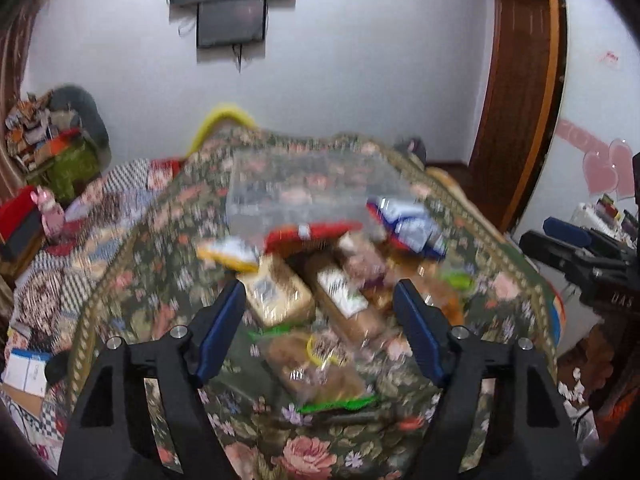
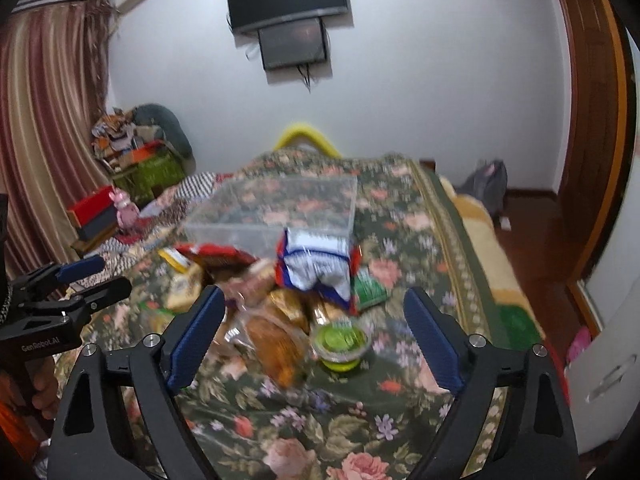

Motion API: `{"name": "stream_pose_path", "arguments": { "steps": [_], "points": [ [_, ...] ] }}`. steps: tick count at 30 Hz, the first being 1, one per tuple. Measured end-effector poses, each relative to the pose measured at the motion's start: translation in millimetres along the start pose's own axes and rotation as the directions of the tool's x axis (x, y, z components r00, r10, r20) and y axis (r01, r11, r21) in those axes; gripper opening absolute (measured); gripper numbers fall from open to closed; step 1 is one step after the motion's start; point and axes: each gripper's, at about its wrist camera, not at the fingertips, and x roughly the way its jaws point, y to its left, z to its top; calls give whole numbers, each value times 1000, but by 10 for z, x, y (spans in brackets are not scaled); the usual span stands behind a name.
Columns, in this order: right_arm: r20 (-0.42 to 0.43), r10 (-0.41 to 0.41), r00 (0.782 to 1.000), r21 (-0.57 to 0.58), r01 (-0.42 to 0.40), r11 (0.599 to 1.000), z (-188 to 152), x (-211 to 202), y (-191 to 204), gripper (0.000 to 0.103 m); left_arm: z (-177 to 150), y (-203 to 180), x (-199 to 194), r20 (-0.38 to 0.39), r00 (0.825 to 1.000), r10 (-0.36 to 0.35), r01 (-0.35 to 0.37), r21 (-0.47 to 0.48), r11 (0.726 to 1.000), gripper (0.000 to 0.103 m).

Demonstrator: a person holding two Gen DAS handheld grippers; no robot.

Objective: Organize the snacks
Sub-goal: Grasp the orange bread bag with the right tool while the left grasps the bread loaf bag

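Hovering with jaws apart and gripping nothing, the left tongs (image 1: pixel 320 308) and right tongs (image 2: pixel 314 316) overlook the snack pile (image 2: pixel 288 292) heaped mid-bed, just before the clear plastic bin (image 2: pixel 280 208), with bare floral bedspread (image 2: pixel 420 240) reaching the right edge.

A dark green rose-patterned bedspread (image 2: pixel 400 240) carries a blue-and-white packet (image 2: pixel 316 268), a red packet (image 2: pixel 216 256) and a lime-green cup (image 2: pixel 340 340).
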Motion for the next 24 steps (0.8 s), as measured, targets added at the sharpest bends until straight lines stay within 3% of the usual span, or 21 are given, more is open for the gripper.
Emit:
{"name": "stream_pose_path", "arguments": {
  "steps": [13, 18, 24],
  "points": [
    [-170, 81, 982, -7, -84, 996, -244, 483, -28, 79, -372, 214, 630, -209, 977, -40, 23, -82, 996, 75],
    [-223, 139, 965, -18, -147, 989, -278, 633, 74, 62, -469, 145, 810, -267, 961, -67, 46, -81, 996, 75],
    [-256, 191, 948, -17, -202, 979, -297, 770, 184, 62, -504, 182, 939, -284, 954, -98, 72, -102, 992, 75]
  ]
}}
